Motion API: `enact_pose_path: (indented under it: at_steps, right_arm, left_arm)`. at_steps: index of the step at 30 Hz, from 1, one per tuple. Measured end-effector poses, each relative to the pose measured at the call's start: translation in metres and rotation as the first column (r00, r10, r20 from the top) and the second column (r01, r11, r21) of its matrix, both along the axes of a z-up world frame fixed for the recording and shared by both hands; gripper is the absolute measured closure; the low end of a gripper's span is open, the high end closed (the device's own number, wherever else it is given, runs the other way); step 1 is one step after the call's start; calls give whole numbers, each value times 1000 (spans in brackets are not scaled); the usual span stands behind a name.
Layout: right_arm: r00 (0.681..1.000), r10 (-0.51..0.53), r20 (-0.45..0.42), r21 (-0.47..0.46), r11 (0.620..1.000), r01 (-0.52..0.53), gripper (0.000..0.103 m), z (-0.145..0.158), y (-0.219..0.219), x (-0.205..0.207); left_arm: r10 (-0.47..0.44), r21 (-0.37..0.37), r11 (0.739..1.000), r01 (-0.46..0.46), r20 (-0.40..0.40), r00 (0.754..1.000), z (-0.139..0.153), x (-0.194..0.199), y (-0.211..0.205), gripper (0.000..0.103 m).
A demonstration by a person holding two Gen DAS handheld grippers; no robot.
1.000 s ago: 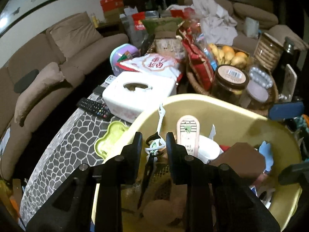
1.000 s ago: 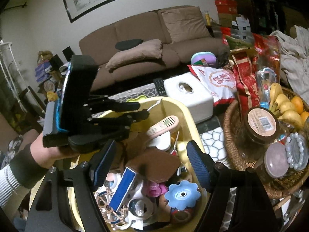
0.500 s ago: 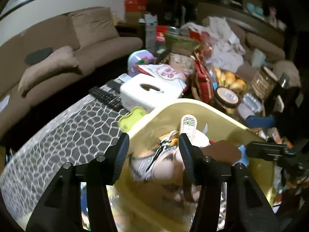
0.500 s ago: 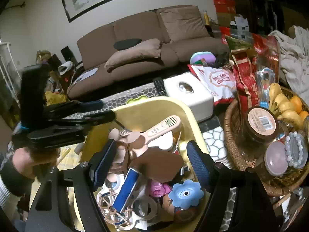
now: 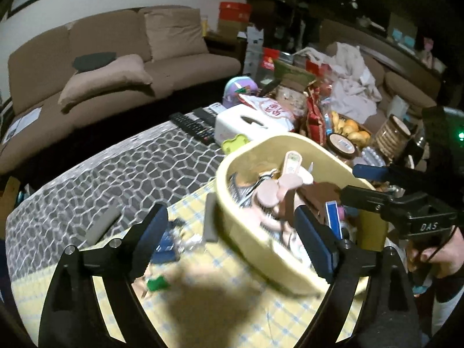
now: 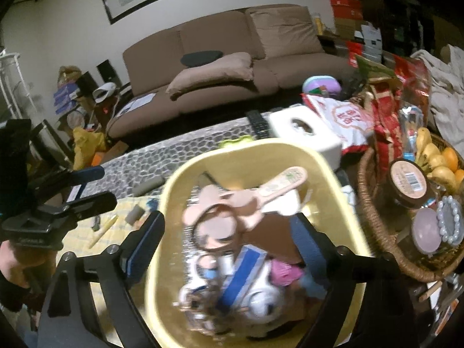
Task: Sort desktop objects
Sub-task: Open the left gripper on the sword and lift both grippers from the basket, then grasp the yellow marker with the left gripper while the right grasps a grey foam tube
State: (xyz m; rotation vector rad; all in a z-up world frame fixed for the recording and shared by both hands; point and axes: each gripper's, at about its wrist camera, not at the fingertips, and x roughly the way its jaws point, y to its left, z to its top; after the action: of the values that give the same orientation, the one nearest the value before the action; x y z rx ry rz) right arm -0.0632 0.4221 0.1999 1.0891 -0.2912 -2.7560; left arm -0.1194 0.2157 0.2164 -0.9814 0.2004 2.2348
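1. My left gripper [image 5: 232,232] stands wide open. Its jaws have just been opening. Nothing is clamped; the near-left wall of the yellow bin [image 5: 249,232] shows between the fingers, and no pad presses on it.
2. My right gripper [image 6: 229,239] also stands wide open, and its jaws have just been opening. It hangs over the bin [image 6: 333,174] with the bin's contents showing between the fingers; it grips nothing.
3. The bin sits on the table, partly on a yellow checked cloth [image 5: 261,304] that covers the near end. The grey patterned tabletop [image 5: 116,174] lies bare on the far left.
4. The bin holds mixed items: a pink fan [image 6: 255,200], a brown piece [image 6: 275,232], a blue-and-white box [image 6: 240,275], and tape rolls, which are blurred.
5. Loose items lie on the cloth to the left of the bin: a grey bar [image 5: 209,220], a green clip [image 5: 156,282], a yellow pen [image 6: 104,229]. All are blurred.
6. Far of the bin: a white tissue box [image 5: 246,124], a green tray [image 5: 233,142] just beside the bin, and remotes [image 5: 194,124].
7. Right of the bin: a wicker basket [image 6: 374,211] with jars [image 6: 409,179] and fruit [image 6: 435,159].
8. A hand [image 6: 11,258] holds the left gripper's grip at the left edge of the right wrist view.
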Motion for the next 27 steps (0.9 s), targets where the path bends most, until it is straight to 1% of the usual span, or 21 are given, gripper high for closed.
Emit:
enact_pose_path:
  at_steps: [1, 2, 4, 10, 16, 18, 21, 23, 27]
  right_arm:
    - [1000, 7, -2, 0, 1000, -7, 10, 1, -7, 2]
    - [1000, 17, -7, -2, 1000, -17, 8, 3, -15, 3]
    - [999, 34, -14, -8, 999, -34, 4, 5, -29, 6]
    - [996, 91, -20, -11, 996, -91, 4, 8, -68, 8]
    - [991, 134, -17, 6, 991, -134, 4, 7, -103, 2]
    - [990, 141, -17, 13, 990, -141, 4, 6, -113, 1]
    - [988, 154, -10, 20, 988, -154, 3, 3, -129, -3]
    - [987, 162, -2, 29, 986, -162, 3, -1, -140, -5]
    - [983, 183, 14, 55, 982, -183, 3, -10, -162, -9]
  left_arm:
    - [12, 0, 1000, -12, 4, 1000, 1, 4, -9, 4]
    - [25, 4, 1000, -25, 4, 1000, 3, 8, -18, 0]
    - [40, 5, 999, -40, 9, 999, 4, 12, -30, 0]
    - [106, 2, 994, -106, 25, 994, -1, 28, -75, 0]
    - [197, 8, 980, -198, 52, 979, -16, 34, -126, 0]
    - [241, 13, 970, -242, 59, 969, -22, 36, -147, 0]
    - [308, -2, 951, -308, 63, 949, -30, 40, -170, 0]
    - [355, -12, 935, -355, 68, 932, -35, 43, -184, 0]
    - [435, -7, 900, -436, 83, 897, -47, 49, -211, 0]
